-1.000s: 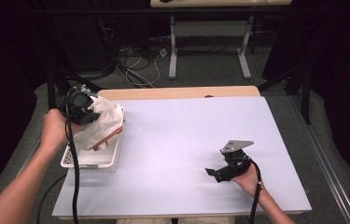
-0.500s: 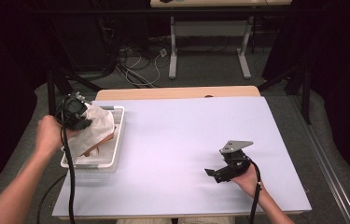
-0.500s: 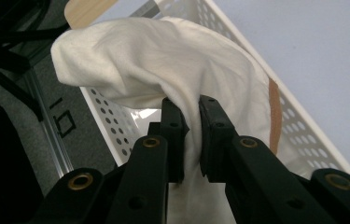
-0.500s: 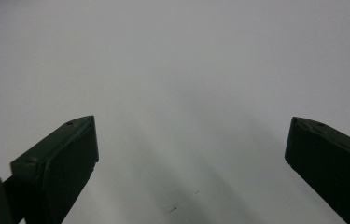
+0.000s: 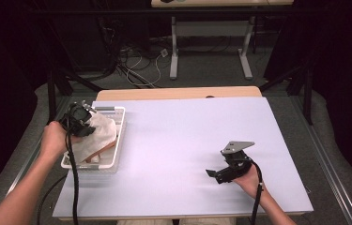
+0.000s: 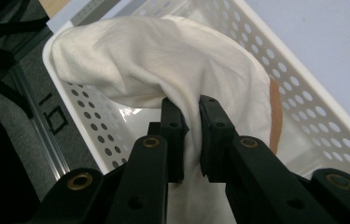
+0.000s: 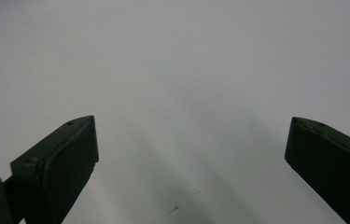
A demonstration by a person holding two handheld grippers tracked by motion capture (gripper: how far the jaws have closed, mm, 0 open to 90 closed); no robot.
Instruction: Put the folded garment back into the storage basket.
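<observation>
Over the white basket (image 6: pixel 312 112), left claw (image 6: pixel 190 122) clamps unlabelled cloth (image 6: pixel 154 60) — right claw (image 7: pixel 189 154) gapes.

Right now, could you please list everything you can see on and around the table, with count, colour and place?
White perforated plastic basket: one, white, at the table's left edge.
Cream fabric cloth: one, off-white, bunched in the basket, pinched by the left tongs.
Thin brown strip: one, orange-brown, in the basket beside the cloth; what it is I cannot tell.
Pale lavender table sheet: one, covers the tabletop.
Wooden table edge: one, light wood, far side.
Left tongs: one, black, shut on the cloth above the basket.
Right tongs: one, black, open, resting low at the sheet's right.
Hands: two, one per tongs.
</observation>
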